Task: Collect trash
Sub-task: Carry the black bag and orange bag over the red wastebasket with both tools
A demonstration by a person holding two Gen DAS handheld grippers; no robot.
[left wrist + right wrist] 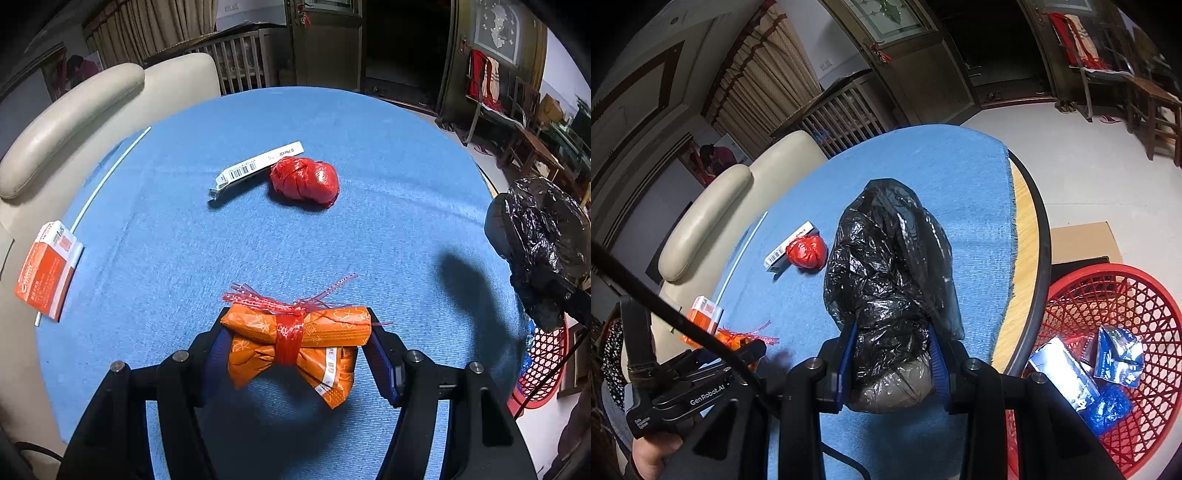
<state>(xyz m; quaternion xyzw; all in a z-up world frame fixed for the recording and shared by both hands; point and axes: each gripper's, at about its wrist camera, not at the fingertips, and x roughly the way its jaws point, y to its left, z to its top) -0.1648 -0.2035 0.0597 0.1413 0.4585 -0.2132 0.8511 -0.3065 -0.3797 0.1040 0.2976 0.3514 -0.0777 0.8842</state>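
Observation:
My left gripper point(295, 343) is shut on an orange wrapper bundle point(295, 347) tied with red string, held just above the blue tablecloth point(332, 122). My right gripper point(890, 354) is shut on a black plastic bag bundle point(890, 266), which also shows at the right edge of the left wrist view point(539, 236). A red crumpled ball point(304, 181) and a white barcode strip point(258, 166) lie at the table's middle. An orange and white box point(48, 269) lies at the left edge. A red mesh basket point(1108, 332) stands on the floor to the right.
The basket holds blue and silver packets point(1115, 354). A thin white straw point(110, 173) lies along the table's left side. A cream armchair point(74, 110) stands behind the table. A cardboard box point(1082, 240) sits on the floor beside the basket.

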